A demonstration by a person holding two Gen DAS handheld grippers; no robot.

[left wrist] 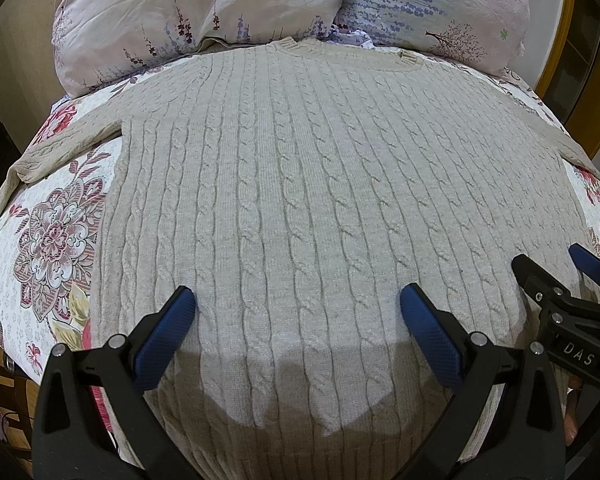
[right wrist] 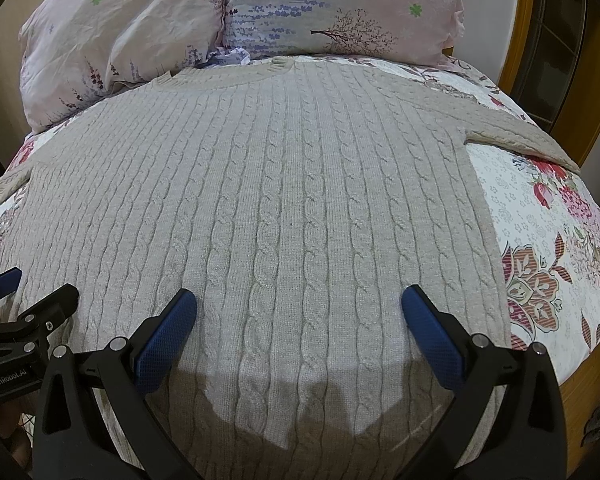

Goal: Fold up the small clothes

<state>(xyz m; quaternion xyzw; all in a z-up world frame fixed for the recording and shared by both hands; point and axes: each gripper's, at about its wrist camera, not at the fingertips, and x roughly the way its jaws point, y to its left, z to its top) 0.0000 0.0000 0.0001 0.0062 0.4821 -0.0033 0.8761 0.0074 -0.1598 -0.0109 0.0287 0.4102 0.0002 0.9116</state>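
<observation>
Hovering over the flat sweater, both grippers are being held wide open, empty. A single knit layer is likely being risked if pinched shallowly.

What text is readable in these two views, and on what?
"DAS": white letters on the right gripper, on its black body, seen in the left wrist view.
"GenRobot.AI": white print on the left gripper, on its black body, seen in the right wrist view.
Nothing else is readable.

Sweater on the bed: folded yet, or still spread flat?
Spread flat, unfolded. The sweater lies on the bedspread with its collar toward the pillows and both sleeves out sideways; no layer is doubled over.
</observation>
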